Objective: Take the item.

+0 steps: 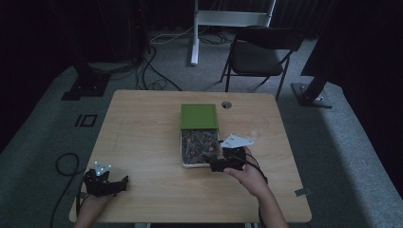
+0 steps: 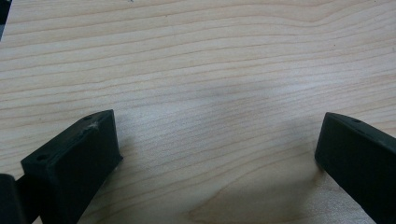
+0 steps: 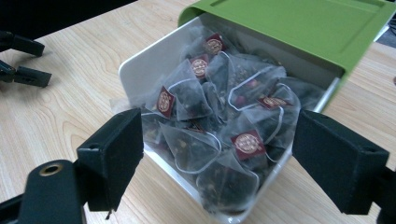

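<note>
— Tin (image 3: 140, 70), white, mid-table (image 1: 142, 123), packed with pyramid tea bags (image 3: 196, 144); green lid (image 3: 299, 28) slid half back.
— Labels?
— Dark red tags (image 3: 246, 143), round emblem, unreadable.
— Grippers?
— Right gripper (image 3: 217, 154) spread wide at tin's near end, holding nothing; left gripper (image 2: 217, 144) spread, well apart from tin.

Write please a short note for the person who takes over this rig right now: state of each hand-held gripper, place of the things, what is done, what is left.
Left hand-held gripper: open, holding nothing, low over the table at its near left corner.
Right hand-held gripper: open, holding nothing, at the near end of the white box.
Box: at table centre, green lid slid back, pyramid tea bags exposed.
Done: box opened.
Left: probably picking out a tea bag; none taken yet.
</note>
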`<state>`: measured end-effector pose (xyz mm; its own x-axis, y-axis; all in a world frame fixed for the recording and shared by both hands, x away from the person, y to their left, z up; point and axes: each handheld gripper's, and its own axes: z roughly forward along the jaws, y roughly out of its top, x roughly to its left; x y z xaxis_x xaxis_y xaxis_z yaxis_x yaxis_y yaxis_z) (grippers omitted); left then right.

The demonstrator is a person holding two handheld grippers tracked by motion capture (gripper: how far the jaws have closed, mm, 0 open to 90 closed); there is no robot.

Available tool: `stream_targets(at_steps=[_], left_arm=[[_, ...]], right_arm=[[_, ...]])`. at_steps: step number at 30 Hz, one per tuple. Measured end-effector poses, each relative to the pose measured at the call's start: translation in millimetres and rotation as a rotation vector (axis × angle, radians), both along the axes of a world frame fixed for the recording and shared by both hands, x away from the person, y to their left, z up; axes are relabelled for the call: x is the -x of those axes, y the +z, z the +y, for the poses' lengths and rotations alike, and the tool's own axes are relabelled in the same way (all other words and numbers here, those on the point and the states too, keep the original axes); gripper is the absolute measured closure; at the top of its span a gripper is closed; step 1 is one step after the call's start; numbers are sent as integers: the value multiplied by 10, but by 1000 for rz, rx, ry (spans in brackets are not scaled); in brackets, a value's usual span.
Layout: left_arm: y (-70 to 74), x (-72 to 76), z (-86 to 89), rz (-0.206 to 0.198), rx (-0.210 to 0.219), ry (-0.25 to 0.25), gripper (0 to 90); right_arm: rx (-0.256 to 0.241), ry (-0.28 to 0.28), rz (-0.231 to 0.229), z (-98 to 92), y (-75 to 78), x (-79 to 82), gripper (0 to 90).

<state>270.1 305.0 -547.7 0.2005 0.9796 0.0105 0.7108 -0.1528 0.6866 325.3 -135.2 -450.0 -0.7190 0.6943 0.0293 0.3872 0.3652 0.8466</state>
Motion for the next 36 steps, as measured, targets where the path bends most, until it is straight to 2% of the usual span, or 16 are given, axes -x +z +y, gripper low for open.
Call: stream_targets(at_steps=[8, 19, 27, 29, 36], left_arm=[[0, 0, -1, -1, 1, 1, 2], [0, 0, 0, -1, 0, 1, 2], [0, 0, 0, 0, 0, 0, 2], [0, 0, 0, 0, 0, 0, 2], [1, 0, 1, 1, -1, -1, 2]], right_arm=[[-6, 24, 10, 196, -41, -63, 165], [-8, 29, 16, 340, -88, -114, 184], [-8, 27, 22, 456, -130, -150, 249], [-1, 24, 20, 502, -148, -162, 301], [5, 27, 39, 571, -197, -204, 384]])
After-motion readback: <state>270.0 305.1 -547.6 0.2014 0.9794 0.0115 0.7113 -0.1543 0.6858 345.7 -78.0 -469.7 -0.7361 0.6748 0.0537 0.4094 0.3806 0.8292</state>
